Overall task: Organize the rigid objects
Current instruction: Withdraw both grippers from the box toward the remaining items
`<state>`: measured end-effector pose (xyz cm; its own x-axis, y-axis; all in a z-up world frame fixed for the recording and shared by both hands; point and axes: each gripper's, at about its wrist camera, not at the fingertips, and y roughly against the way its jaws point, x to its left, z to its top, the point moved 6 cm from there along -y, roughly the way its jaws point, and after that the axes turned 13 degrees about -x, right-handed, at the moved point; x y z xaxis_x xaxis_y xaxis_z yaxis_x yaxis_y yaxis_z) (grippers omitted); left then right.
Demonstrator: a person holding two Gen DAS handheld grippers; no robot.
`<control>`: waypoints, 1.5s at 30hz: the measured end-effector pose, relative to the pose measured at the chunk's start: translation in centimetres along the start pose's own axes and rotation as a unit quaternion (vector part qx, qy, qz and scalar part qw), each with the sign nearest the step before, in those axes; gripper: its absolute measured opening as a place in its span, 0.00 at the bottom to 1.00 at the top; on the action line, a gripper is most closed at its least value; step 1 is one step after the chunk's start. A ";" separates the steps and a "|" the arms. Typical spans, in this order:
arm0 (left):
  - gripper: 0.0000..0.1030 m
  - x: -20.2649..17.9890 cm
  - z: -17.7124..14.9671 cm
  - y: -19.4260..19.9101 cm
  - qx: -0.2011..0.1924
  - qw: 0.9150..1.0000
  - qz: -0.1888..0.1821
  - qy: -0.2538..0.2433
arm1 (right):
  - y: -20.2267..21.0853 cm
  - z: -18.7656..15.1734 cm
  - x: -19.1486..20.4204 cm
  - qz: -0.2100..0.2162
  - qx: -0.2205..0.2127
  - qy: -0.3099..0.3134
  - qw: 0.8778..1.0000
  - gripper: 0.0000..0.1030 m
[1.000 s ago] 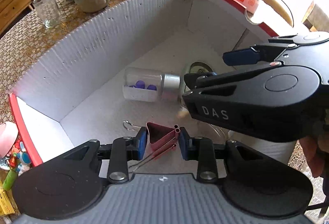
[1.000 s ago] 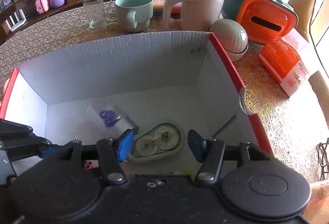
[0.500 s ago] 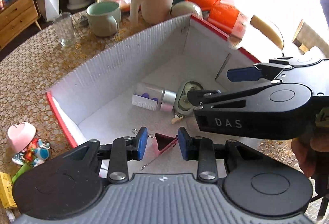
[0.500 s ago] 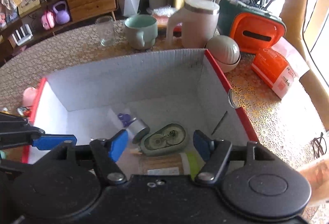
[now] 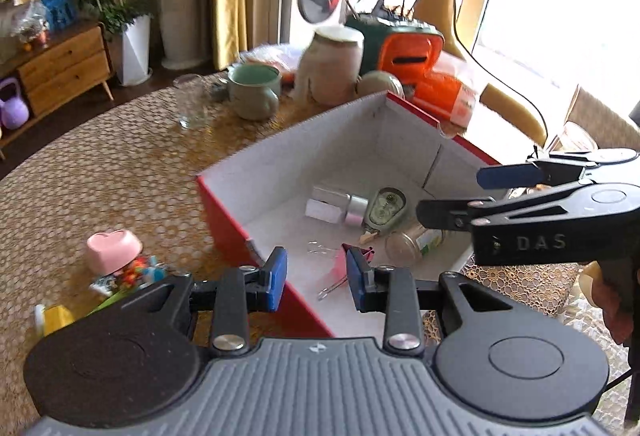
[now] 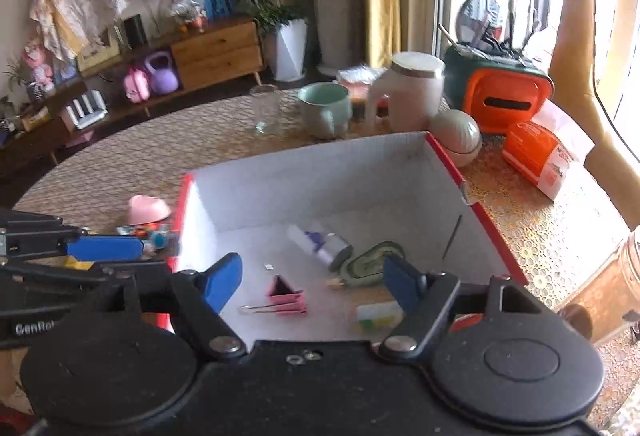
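Observation:
A red-edged white cardboard box [image 5: 304,151] [image 6: 320,175] stands on the table. On its floor lie a pink binder clip [image 6: 285,296] [image 5: 340,270], a clear vial with a silver cap [image 5: 336,204] [image 6: 320,244], a green correction tape [image 5: 386,205] [image 6: 372,263] and a small glass jar [image 5: 412,242]. My left gripper [image 5: 316,280] is open and empty, above the box's near left wall. My right gripper [image 6: 316,282] is open and empty, above the box's near side; it also shows at the right of the left wrist view [image 5: 532,211].
A pink heart-shaped container [image 5: 114,250] [image 6: 148,208] and small colourful toys [image 5: 132,274] lie left of the box. Behind the box stand a glass [image 6: 266,107], a green mug [image 6: 325,108], a beige jug [image 6: 408,91], a round pot [image 6: 458,135] and orange items [image 6: 504,99].
The left gripper let go of the pink binder clip, which now lies in the box. Both grippers pulled up and back from the box, so more of the table shows.

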<state>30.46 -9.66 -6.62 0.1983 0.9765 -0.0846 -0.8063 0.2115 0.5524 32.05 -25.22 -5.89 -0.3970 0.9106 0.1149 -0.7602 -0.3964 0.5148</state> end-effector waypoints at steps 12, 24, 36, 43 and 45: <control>0.31 4.0 -3.0 7.1 -0.038 0.998 0.027 0.031 | 3.4 -1.1 6.8 0.072 -0.029 -0.010 0.997 0.87; 0.69 10.3 -6.5 12.1 -0.077 0.990 0.102 0.057 | 3.4 -4.2 13.7 0.149 -0.031 -0.002 0.988 0.93; 0.79 15.5 -10.2 14.1 -0.094 0.980 0.159 0.074 | 3.0 -7.5 20.0 0.180 -0.032 0.070 0.981 0.97; 0.79 18.1 -10.9 12.8 -0.081 0.977 0.167 0.101 | 1.3 -9.4 23.3 0.206 -0.014 0.126 0.970 0.99; 0.79 18.9 -10.9 12.0 -0.074 0.977 0.169 0.104 | 0.5 -9.8 23.9 0.209 -0.008 0.129 0.969 0.99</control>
<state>18.41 11.75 -10.62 -0.1985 0.9756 -0.0934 -0.8811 -0.1359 0.4530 17.12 -4.86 -11.20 -0.7861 0.6110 0.0934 -0.5119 -0.7283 0.4555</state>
